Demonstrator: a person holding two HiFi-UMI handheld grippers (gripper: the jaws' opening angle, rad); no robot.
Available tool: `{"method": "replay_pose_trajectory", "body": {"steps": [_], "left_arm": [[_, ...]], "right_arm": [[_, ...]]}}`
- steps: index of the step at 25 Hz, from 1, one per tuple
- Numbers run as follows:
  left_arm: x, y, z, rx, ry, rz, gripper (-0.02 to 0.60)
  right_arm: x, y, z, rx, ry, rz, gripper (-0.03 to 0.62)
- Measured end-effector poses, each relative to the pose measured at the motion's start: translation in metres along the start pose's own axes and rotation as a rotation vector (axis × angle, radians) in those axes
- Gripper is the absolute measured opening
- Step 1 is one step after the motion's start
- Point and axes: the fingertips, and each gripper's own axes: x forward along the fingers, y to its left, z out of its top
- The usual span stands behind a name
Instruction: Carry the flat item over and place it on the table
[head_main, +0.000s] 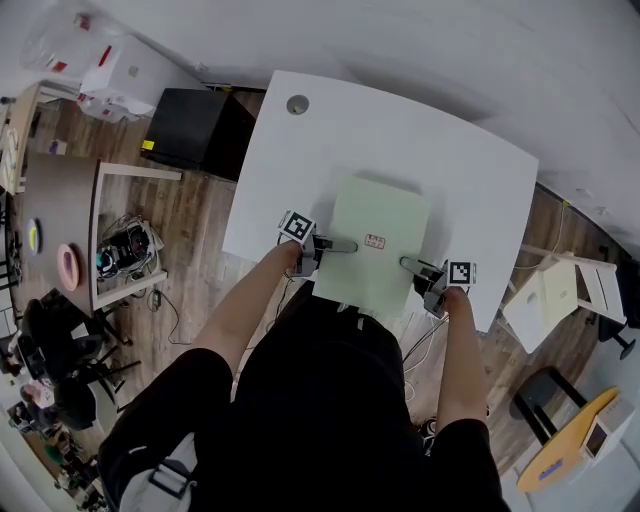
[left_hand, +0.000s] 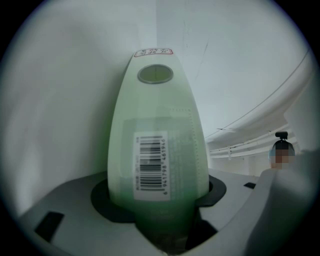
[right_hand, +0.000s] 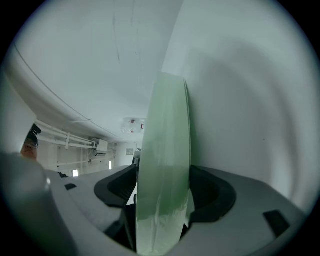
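The flat item looks like pale green translucent plastic, smooth and faintly glossy, with a paper barcode label. The tabletop is smooth matt white; the floor is wood plank.

The person wears a black top with short sleeves. The left gripper and right gripper are grey; each of the 2 carries a cube with black-and-white square markers.
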Motion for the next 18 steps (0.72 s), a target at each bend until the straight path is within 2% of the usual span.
{"method": "replay_pose_trajectory", "body": {"steps": [3, 6, 9, 12, 15, 18], "left_arm": [[-0.002, 0.006, -0.002, 0.035, 0.018, 0.034, 0.302], [-0.001, 0.002, -0.002, 0.033, 0.009, 0.026, 0.304], [-0.003, 0.003, 0.0, 0.044, -0.013, 0.032, 0.312], [-0.003, -0.004, -0.001, 0.014, -0.034, 0.023, 0.336], [-0.008, 0.002, 0.002, 0.111, -0.018, 0.078, 0.344], [-0.011, 0.004, -0.002, 0.135, -0.002, 0.104, 0.347]], "right_arm": [[-0.002, -0.009, -0.007, -0.014, 0.019, -0.069, 0.311], [-0.008, -0.018, -0.008, -0.023, -0.01, -0.135, 0.31], [-0.007, -0.018, -0.008, -0.044, -0.024, -0.117, 0.31], [-0.009, -0.02, -0.009, -0.041, -0.021, -0.145, 0.31], [-0.005, -0.019, -0.011, -0.044, -0.017, -0.136, 0.31], [-0.003, -0.018, -0.014, -0.048, -0.01, -0.135, 0.308]]}}
